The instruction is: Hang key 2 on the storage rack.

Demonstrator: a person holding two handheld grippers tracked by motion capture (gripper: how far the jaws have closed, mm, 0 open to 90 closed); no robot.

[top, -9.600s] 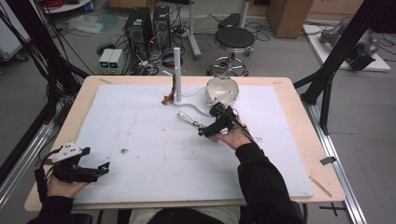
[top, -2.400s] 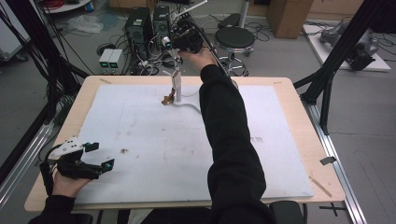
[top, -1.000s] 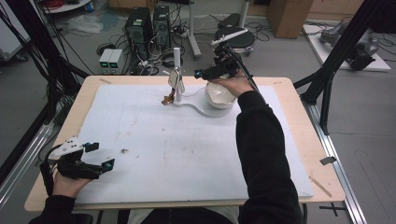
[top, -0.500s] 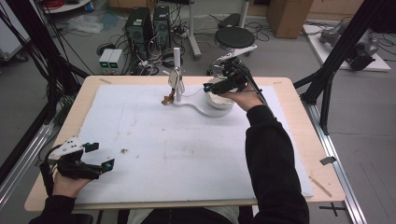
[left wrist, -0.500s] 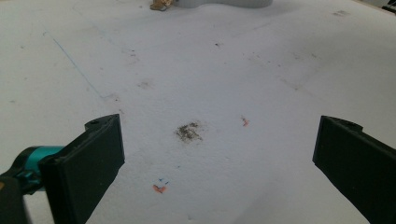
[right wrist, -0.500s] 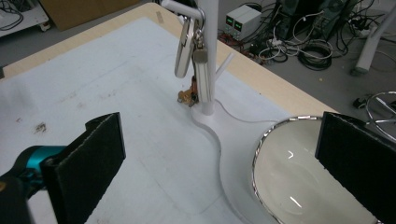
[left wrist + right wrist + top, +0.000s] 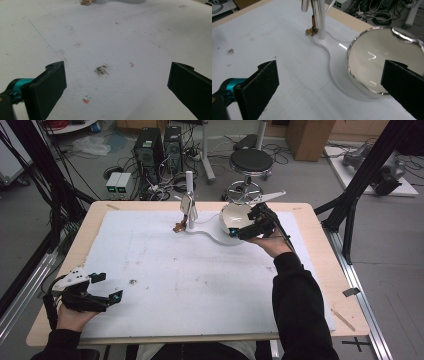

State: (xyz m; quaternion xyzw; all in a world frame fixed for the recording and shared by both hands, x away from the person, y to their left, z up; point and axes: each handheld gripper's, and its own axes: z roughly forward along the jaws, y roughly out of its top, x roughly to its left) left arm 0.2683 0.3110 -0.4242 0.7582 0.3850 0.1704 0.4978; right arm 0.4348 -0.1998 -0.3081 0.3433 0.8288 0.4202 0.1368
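A white stand [image 7: 205, 233] lies at the far middle of the table. It has an upright post [image 7: 189, 190] and a round shiny dish-like mirror [image 7: 234, 214] on its right end. My right gripper [image 7: 239, 228] is open just right of the mirror, with its jaws pointing left toward it. In the right gripper view the mirror [image 7: 379, 62] lies ahead between the wide-apart jaws of my right gripper [image 7: 329, 85], and nothing is held. A small brown piece [image 7: 310, 31] sits at the post's foot. My left gripper [image 7: 108, 287] rests open at the near left corner over the bare sheet [image 7: 107, 45].
The white sheet [image 7: 190, 280] covering the table carries dark smudges [image 7: 101, 70] and small orange marks. Wooden table edges [image 7: 320, 240] frame it. Beyond the far edge stand a stool [image 7: 251, 160], computer cases [image 7: 157, 145] and cables.
My right gripper has come down from above the post at the far edge and swung right to the mirror, settling lower beside it. My left gripper has stayed put.
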